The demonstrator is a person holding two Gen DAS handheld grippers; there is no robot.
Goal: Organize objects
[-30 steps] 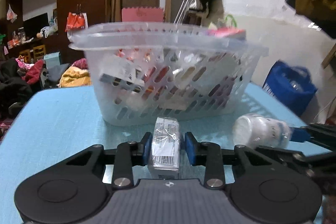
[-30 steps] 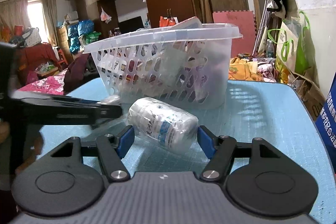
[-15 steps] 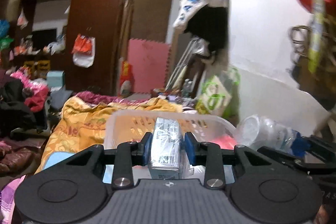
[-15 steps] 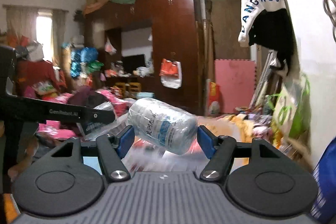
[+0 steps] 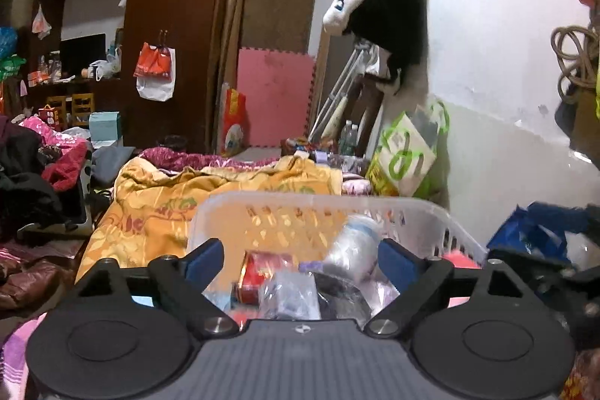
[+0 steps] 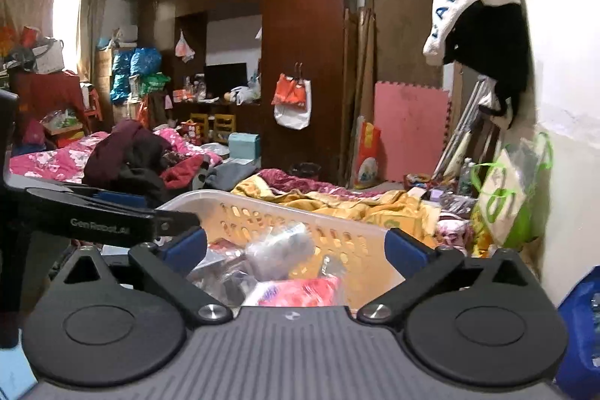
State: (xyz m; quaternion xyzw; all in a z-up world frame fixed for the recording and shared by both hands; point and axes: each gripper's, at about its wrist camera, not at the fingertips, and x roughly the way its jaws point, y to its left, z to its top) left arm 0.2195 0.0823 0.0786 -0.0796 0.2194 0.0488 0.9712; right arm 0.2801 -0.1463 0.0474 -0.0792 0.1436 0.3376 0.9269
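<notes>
Two grippers up over the white basket, both just swung wide and both let go. Left gripper: blue pads spread far apart, nothing pressed between them, only the heap inside the basket seen through the gap. Small wrapped packet down in that heap, blurred, lying beside a red box and clear of both pads. White bottle tilted on top of the pile, close to the right-hand pad of the left gripper but loose. Right gripper: jaws likewise freshly opened to full stretch, empty, held above the near side of the basket. Same bottle seen from here as a pale blur resting among wrappers, above a pink packet. Left gripper's black arm crossing in at the left edge. Yellow blanket bunched just behind the basket.
</notes>
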